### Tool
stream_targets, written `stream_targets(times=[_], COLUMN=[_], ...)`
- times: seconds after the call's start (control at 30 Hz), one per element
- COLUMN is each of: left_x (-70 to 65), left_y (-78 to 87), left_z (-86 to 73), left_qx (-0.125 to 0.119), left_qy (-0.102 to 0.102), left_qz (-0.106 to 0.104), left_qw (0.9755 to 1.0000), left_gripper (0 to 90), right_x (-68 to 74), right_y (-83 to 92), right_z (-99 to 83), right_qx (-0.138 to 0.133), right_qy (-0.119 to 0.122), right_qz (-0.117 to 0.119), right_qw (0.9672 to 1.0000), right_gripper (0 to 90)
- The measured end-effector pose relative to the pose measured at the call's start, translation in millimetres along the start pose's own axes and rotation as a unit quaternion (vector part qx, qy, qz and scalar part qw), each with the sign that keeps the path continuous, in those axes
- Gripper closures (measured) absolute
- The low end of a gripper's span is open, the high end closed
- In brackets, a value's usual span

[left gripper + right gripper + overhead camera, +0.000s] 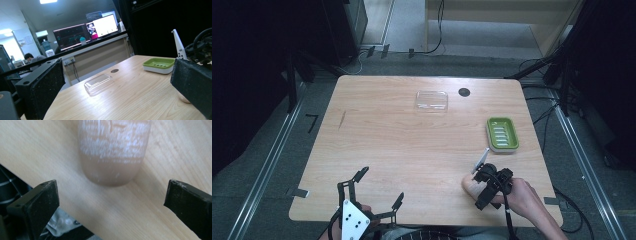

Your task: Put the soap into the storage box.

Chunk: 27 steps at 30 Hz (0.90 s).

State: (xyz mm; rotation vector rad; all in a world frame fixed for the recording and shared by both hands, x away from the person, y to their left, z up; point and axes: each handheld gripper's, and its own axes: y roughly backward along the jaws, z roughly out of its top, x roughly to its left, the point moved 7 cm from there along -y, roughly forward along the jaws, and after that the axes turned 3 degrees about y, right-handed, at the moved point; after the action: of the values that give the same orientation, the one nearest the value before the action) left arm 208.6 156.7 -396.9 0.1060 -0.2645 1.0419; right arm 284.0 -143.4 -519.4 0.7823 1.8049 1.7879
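Pale wood tabletop [412,145], high view: the soap [471,186], a peach-coloured bar, lies near the front right corner, partly covered by the right gripper [484,187], which hangs directly over it with the person's hand [524,197] behind. How the bar's long axis runs cannot be told here. The left gripper [379,187] sits at the front edge, jaws spread wide, holding nothing. A green dish [502,133] stands near the right edge; a clear lid [431,100] lies near the back edge, beside a dark round hole [464,92].

Left gripper view: both jaws stand far apart with bare tabletop between them. The lid [98,83] lies ahead, the dish [159,65] to its right. Monitors [85,31] in the background are lit, but no writing can be read.

Right gripper view: the soap [113,152] lies on the wood, its rounded end pointing toward the camera and its long axis running away from it. White scuffing covers its top; no brand or lettering is legible. The jaws are wide open, one to each side of the bar's near end, apart from it.
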Motion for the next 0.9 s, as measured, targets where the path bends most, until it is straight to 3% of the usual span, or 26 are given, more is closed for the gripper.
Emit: stream_targets(times=[0.4,0.9], left_x=[0.1,0.2], left_y=[0.0,-0.3], left_z=[0.0,-0.2], left_qx=[0.0,0.0], left_qy=[0.0,0.001], left_qz=[0.0,0.0], left_qw=[1.0,1.0], left_gripper=[0.0,0.0], right_x=[0.1,-2.1], right_y=[-4.3,-18.0], right_z=[19.1,34.7], right_qx=[-0.02,-0.021], right_qy=[-0.005,-0.016], right_qz=[0.001,0.001], right_qw=[0.9998,0.9996], right_gripper=[0.0,0.0])
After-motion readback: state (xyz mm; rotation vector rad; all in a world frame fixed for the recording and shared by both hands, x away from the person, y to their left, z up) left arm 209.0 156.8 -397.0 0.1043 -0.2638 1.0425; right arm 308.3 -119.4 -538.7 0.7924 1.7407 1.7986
